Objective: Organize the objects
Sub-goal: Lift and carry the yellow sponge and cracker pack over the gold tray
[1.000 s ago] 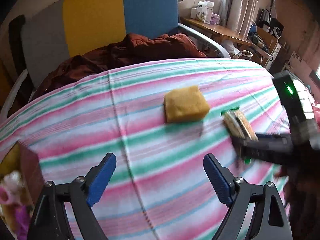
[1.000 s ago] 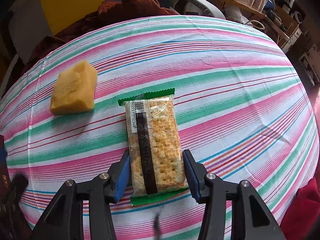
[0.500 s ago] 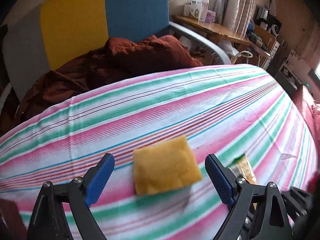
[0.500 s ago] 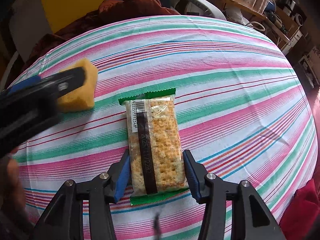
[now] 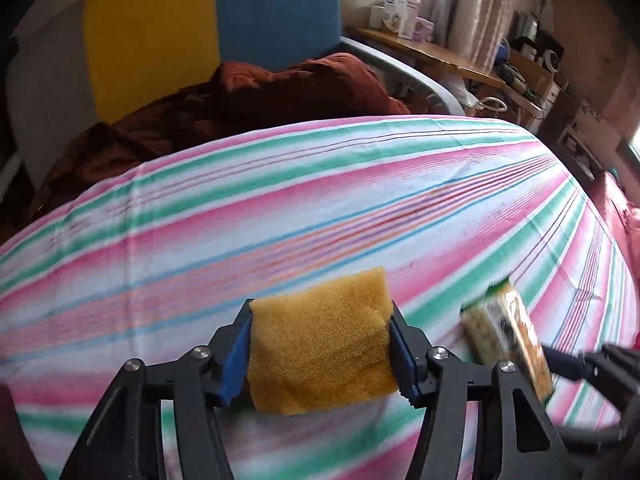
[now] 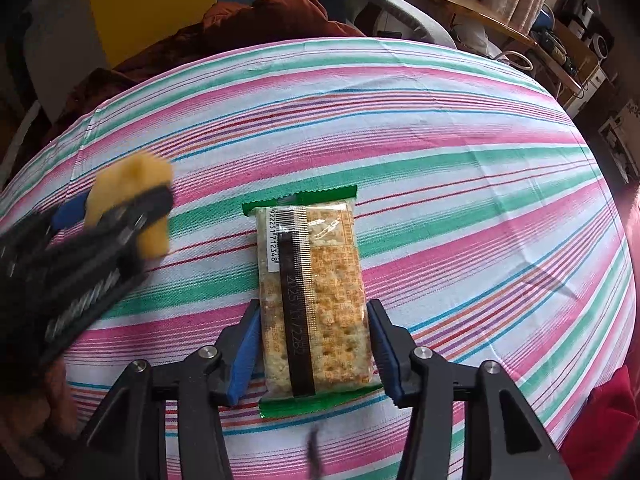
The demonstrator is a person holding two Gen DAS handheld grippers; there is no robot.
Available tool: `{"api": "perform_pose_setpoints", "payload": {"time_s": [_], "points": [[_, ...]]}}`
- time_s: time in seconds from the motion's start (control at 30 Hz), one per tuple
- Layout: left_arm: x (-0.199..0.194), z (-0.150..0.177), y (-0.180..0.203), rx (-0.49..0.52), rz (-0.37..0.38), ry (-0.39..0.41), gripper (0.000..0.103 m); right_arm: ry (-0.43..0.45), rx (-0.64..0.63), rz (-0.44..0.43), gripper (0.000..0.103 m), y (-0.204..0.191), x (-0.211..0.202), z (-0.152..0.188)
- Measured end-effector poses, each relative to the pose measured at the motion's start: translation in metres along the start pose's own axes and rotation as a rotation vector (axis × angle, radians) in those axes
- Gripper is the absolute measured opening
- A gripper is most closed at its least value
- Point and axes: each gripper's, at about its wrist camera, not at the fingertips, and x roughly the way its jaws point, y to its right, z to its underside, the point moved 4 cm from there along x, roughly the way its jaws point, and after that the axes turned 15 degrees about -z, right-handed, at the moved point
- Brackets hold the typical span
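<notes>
A yellow sponge [image 5: 316, 360] sits between the blue pads of my left gripper [image 5: 320, 320], whose jaws are closing and touch both of its sides just above the striped tablecloth [image 5: 320, 200]. In the right wrist view the sponge [image 6: 132, 184] and the left gripper [image 6: 100, 232] appear blurred at the left. My right gripper [image 6: 315, 308] is shut on the near half of a clear cracker packet [image 6: 312, 292] with green ends, lying on the cloth. The left wrist view shows that packet [image 5: 508, 340] at the right, with the right gripper [image 5: 580, 364] behind it.
Behind the table stands a chair with yellow and blue panels [image 5: 208, 28], a dark red blanket [image 5: 260, 96] heaped on it. A wooden shelf [image 5: 432, 52] with boxes runs along the back right. Red fabric [image 6: 600, 420] lies at the table's near right edge.
My left gripper moved forward and down over the sponge, then its jaws closed in from wide apart onto the sponge's sides. The right gripper kept still on the cracker packet.
</notes>
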Motion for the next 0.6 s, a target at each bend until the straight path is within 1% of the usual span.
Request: {"api": "perform_pose_setpoints", "payload": {"time_s": [0.07, 0.2, 0.27, 0.33, 0.4, 0.5, 0.6], "points": [[-0.012, 0.017, -0.010, -0.020, -0.013, -0.002, 0.059, 0.001, -0.003, -0.001, 0.049, 0.000, 0.001, -0.003], [-0.042, 0.063, -0.026, -0.038, -0.056, 0.017, 0.060, 0.004, 0.000, -0.001, 0.051, -0.001, 0.004, -0.008], [-0.057, 0.085, -0.033, -0.049, -0.069, 0.038, 0.060, 0.005, 0.000, 0.000, 0.051, -0.001, 0.005, -0.010], [-0.074, 0.111, -0.042, -0.081, -0.069, 0.051, 0.060, 0.006, -0.003, 0.006, 0.051, -0.001, 0.006, -0.012], [-0.085, 0.128, -0.047, -0.090, -0.076, 0.080, 0.060, 0.007, -0.001, 0.009, 0.051, -0.002, 0.007, -0.014], [-0.090, 0.142, -0.047, -0.075, -0.083, 0.121, 0.060, 0.009, -0.002, 0.014, 0.051, -0.003, 0.008, -0.018], [-0.088, 0.141, -0.048, -0.085, -0.079, 0.122, 0.060, 0.013, -0.024, 0.030, 0.049, -0.007, 0.009, -0.022]]}}
